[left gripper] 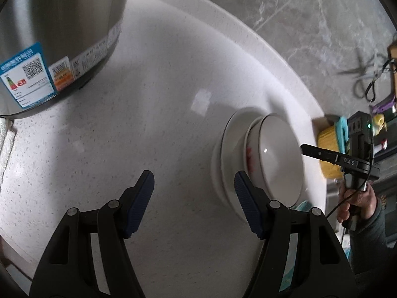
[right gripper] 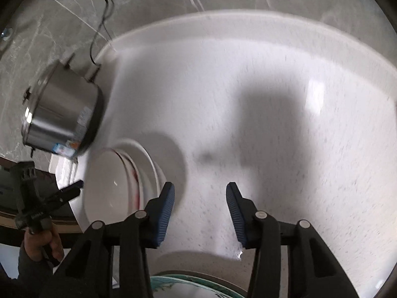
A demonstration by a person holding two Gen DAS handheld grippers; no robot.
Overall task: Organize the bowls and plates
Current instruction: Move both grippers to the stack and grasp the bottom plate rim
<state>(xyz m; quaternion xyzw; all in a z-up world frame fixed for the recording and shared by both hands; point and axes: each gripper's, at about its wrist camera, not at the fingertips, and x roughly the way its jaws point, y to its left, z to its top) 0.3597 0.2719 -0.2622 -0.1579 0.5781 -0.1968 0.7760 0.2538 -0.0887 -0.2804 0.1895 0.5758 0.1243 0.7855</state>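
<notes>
Presently, we find the stacked bowls (left gripper: 270,159) on the surface (left gripper: 153,114), right of the pot (left gripper: 57,37). Left gripper (left gripper: 193,203) and right gripper (right gripper: 199,213) jaws part-open, empty. We advise squaring on a rim before closing.

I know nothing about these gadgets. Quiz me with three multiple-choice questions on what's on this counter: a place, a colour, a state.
1. Where is the top bowl?
A. nested on stacked white dishes
B. inside the steel pot
C. on the floor

2. What colour are the claw pads?
A. red
B. blue
C. yellow

3. What is the left claw holding?
A. a bowl
B. a plate
C. nothing

Answers: 1 A, it sits in the dish stack beside the steel pot. 2 B, ribbed blue pads. 3 C, only bare counter shows between its open fingers.
</notes>
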